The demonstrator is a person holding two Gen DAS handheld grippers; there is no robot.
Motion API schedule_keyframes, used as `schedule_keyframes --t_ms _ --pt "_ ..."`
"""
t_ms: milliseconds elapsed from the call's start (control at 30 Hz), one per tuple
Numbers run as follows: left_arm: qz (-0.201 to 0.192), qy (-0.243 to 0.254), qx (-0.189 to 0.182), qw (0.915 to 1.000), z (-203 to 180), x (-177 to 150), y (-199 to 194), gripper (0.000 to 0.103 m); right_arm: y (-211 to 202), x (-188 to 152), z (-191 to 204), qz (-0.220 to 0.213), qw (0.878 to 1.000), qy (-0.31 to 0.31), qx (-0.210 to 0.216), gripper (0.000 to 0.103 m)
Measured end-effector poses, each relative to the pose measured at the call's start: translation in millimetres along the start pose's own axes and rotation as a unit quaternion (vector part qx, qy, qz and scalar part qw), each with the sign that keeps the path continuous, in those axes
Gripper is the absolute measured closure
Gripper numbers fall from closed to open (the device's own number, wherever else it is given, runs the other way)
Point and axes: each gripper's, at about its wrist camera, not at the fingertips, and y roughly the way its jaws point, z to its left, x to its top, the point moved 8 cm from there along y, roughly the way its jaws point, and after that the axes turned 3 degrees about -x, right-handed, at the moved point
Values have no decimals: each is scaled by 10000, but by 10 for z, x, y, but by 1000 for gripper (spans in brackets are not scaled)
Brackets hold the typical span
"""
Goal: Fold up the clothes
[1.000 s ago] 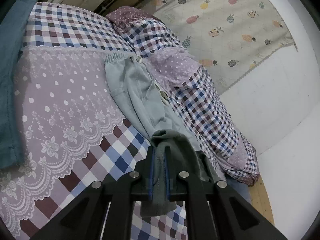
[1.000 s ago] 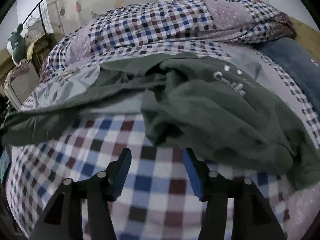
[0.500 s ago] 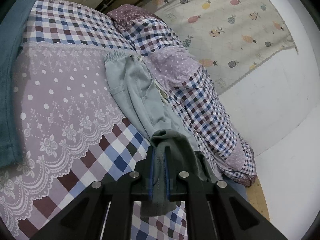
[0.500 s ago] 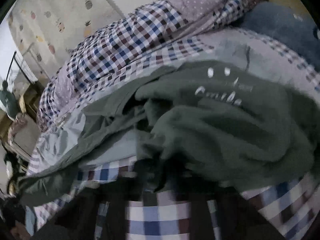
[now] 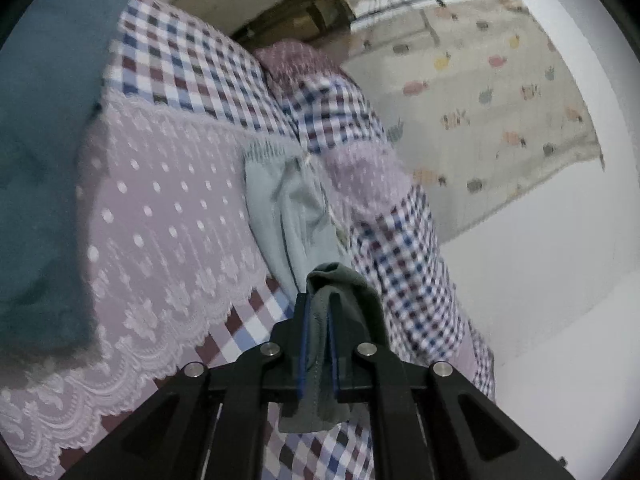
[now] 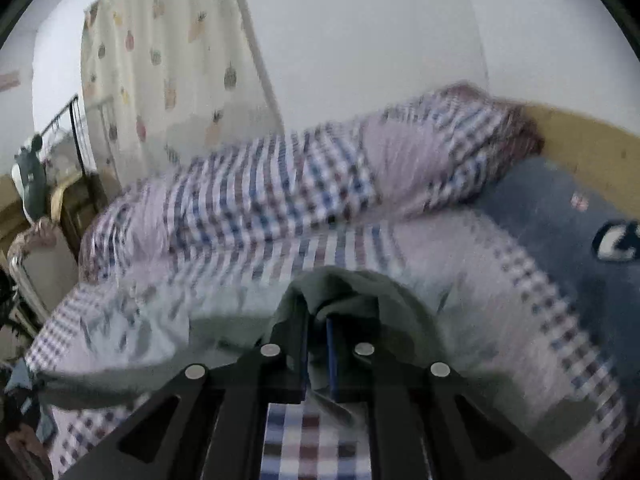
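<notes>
The left gripper (image 5: 319,312) was clamped on a fold of the dark green garment (image 5: 344,292), the cloth pinched between its blue pads and hanging out below them. The right gripper (image 6: 318,332) was likewise closed on the same green garment (image 6: 360,292), which bunched up over its fingers and draped down both sides; this view was blurred.

The garment was held above the bed (image 5: 172,208), whose cover was lilac with white dots and lace, edged in checks. From the right gripper the green cloth trailed off toward the bed's left edge, low over the cover; whether it touched there could not be told.

A pale grey-blue garment (image 5: 288,216) lay stretched along the bed just beyond the left gripper, against a rolled checked quilt (image 5: 384,240) that ran along the wall-side edge of the bed. A teal cloth (image 5: 44,160) covered the bed's left side in the left view. In the right view a blue item with a white mark (image 6: 560,216) lay at the bed's right end, next to a yellow wooden board (image 6: 580,140). A curtain with a fruit print (image 5: 492,112) hung beyond the quilt.
</notes>
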Motion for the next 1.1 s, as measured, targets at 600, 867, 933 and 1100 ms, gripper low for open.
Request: schedule_keyframes --t_ms 600,867,933,1100 --pt "-571 276 616 9961 72 228 -183 68 716 -1121 -904 1499 9766 138 -1538 36" --pt "-950 -139 569 9938 180 333 -342 18 361 -2186 -768 1808 9796 300 -822 35" --pt "-787 -81 462 9958 116 273 -273 18 354 -2365 -649 1896 9797 -2 -655 36" --pt "-243 450 234 9984 -222 -77 -79 18 470 -2507 -400 1921 9786 -561 -476 36"
